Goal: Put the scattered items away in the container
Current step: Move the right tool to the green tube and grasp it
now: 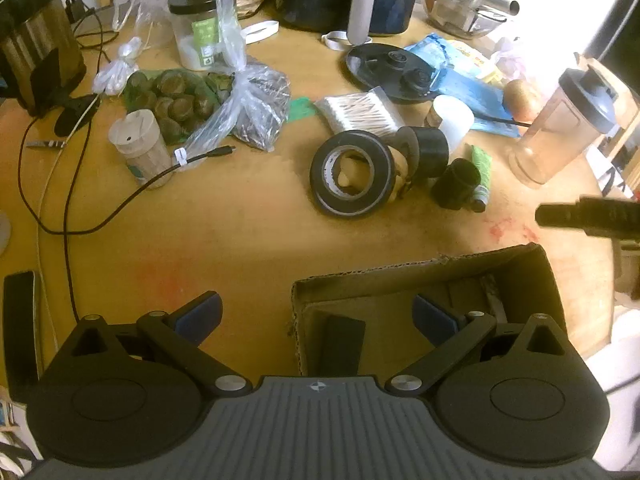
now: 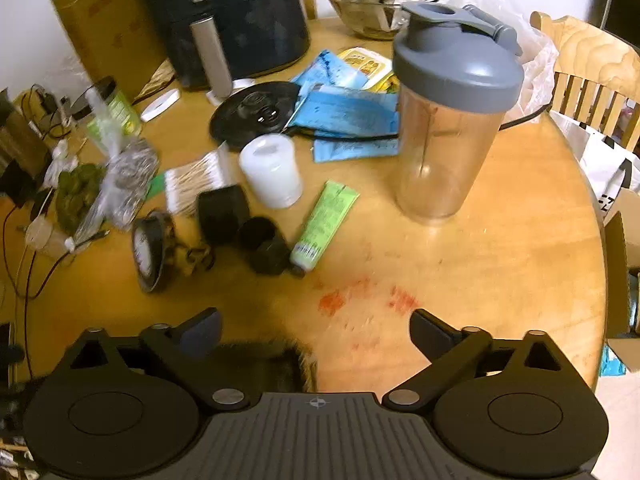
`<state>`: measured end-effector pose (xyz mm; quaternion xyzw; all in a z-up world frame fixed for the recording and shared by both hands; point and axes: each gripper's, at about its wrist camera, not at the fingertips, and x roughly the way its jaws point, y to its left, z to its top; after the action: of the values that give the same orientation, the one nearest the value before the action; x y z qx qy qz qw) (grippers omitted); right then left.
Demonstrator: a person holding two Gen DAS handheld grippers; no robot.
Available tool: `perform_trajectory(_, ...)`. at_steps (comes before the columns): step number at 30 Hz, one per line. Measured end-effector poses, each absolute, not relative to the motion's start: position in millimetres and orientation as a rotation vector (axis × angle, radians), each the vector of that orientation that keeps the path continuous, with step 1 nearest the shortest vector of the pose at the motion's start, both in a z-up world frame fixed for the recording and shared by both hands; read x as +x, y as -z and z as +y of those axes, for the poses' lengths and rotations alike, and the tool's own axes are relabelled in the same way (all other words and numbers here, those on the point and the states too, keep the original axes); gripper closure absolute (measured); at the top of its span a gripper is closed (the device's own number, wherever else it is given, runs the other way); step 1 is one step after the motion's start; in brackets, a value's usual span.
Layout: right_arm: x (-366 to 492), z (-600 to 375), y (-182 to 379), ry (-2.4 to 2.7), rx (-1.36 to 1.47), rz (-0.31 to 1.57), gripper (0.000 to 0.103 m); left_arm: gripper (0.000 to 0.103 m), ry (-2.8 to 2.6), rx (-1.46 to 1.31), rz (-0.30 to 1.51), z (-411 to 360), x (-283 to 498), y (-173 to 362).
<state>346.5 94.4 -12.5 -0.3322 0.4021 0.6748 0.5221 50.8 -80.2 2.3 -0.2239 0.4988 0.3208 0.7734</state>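
Corrugated cardboard box sits on smooth round wooden table.

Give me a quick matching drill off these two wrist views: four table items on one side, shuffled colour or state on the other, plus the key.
Items
1. shaker bottle
2. tube
3. tape roll
4. cardboard box

Descriptions
A. green, lying flat
B. open-topped, nearest the left gripper
C. upright, clear with grey lid
D. black ring, propped at a tilt

Pairs: 1-C, 2-A, 3-D, 4-B
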Motion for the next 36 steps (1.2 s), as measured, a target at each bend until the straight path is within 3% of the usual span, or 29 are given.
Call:
perform_trajectory(9, 354.0, 135.7, 29.6, -1.625, -0.798, 0.970, 0.016, 0.000, -0.746, -0.546, 1.075, -72.2, 51.7, -3.1)
perform_trajectory(16, 348.1, 153.8, 45.0, -1.656, -0.828, 0.956, 0.019, 0.000, -0.787, -0.572, 1.070, -71.4, 54.4, -4.1)
perform_trajectory(22, 342.0, 169.1, 53.1, -1.697, -0.828, 0.957, 0.028, 0.000, -0.816, -0.591, 1.067, -75.0, 55.3, -4.9)
perform_trajectory(27, 338.0, 181.8, 65.6, -1.689, -0.832, 0.970, 0.042, 0.000, -0.841, -0.603, 1.069, -76.9, 56.4, -5.2)
perform_trajectory(34, 333.7, 193.7, 77.1, -1.667, -0.815, 0.979, 0.048, 0.000, -0.884, -0.622, 1.060, -78.3, 54.0, -7.2)
perform_trajectory(36, 330.3, 197.3, 80.9, -1.668, -0.830, 0.983, 0.054, 0.000, -0.893, -0.628, 1.061, -78.4, 54.0, -7.0)
